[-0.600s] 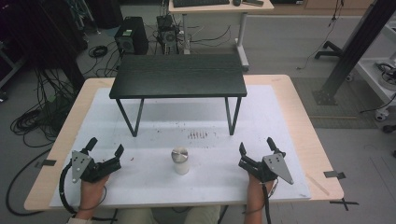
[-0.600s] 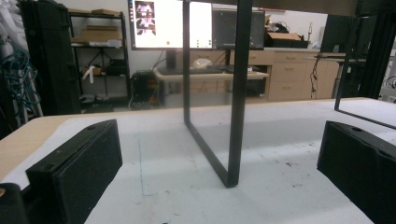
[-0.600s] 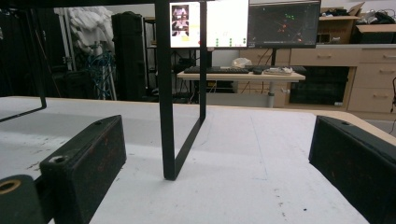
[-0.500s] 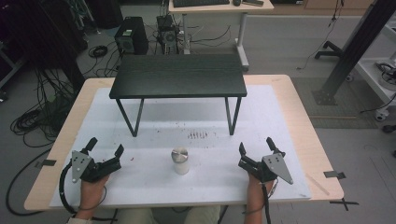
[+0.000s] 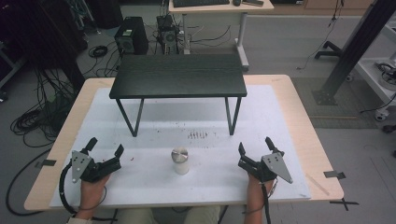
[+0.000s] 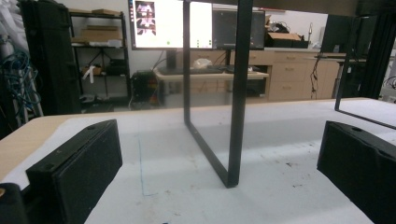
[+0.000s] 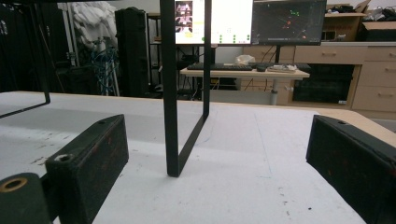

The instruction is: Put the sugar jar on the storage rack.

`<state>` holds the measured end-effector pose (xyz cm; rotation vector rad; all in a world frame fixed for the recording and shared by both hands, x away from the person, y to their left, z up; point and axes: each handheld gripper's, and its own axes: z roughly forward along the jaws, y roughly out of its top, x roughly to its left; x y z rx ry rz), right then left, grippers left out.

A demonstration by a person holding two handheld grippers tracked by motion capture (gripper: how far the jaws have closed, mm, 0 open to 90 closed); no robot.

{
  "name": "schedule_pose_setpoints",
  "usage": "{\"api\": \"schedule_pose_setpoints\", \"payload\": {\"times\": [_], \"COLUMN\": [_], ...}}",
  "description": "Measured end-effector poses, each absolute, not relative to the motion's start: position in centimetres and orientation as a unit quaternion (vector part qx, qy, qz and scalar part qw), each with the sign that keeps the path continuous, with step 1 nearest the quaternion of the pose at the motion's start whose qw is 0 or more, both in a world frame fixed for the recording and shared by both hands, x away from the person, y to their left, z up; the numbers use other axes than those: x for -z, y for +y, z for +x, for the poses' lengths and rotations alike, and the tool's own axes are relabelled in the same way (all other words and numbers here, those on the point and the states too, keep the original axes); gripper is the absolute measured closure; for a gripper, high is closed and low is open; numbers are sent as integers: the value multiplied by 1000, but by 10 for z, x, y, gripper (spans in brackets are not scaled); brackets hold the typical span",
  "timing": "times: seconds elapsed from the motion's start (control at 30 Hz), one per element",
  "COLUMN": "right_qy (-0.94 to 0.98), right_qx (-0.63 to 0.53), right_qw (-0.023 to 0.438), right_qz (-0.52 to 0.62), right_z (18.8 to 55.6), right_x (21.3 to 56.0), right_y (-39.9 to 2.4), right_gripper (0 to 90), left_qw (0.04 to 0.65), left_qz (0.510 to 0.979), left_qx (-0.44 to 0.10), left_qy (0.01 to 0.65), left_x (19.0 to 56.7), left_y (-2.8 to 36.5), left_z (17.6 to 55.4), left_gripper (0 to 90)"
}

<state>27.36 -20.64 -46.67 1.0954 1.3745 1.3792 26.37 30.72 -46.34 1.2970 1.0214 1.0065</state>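
A small white cylinder with a metal lid [image 5: 180,161] stands on the white mat near the front middle of the table. My left gripper [image 5: 105,147] rests on the mat to the cylinder's left, jaws wide open and empty. My right gripper [image 5: 255,145] rests to its right, also open and empty. In the left gripper view my left gripper [image 6: 219,172] looks at a black leg frame [image 6: 233,93] of the small table. The right gripper view has my right gripper [image 7: 219,163] facing the other leg frame [image 7: 175,88].
A small black table [image 5: 179,75] on thin legs stands on the white mat [image 5: 266,121] behind the cylinder. Tiny dark specks [image 5: 198,135] lie on the mat under its front edge. Desks, monitors and cables sit beyond the wooden tabletop.
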Motion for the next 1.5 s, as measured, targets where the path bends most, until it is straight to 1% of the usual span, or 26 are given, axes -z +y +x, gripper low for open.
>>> {"api": "schedule_pose_setpoints", "payload": {"times": [0.4,0.87,0.97,1.1,1.23,1.43,1.5], "right_qy": [553,558,558,557,559,565,565], "right_qx": [-553,-545,-550,-564,-570,-586,-601], "right_qw": [435,443,438,418,415,406,401], "right_qz": [446,441,441,443,437,416,399], "right_z": [275,275,275,277,275,269,266], "right_x": [467,466,466,465,464,453,445], "right_y": [-207,-204,-205,-206,-203,-186,-175], "right_gripper": [34,29,27,27,17,0,0], "left_qw": [568,567,567,567,567,567,567], "left_qz": [553,553,553,553,553,553,553], "left_qx": [-428,-428,-428,-428,-428,-428,-429], "left_qy": [434,434,434,435,434,434,434], "left_x": [463,463,463,463,463,463,463], "left_y": [307,307,307,307,307,307,307], "left_z": [264,264,264,264,264,264,264], "left_gripper": [2,2,2,2,2,2,2]}}
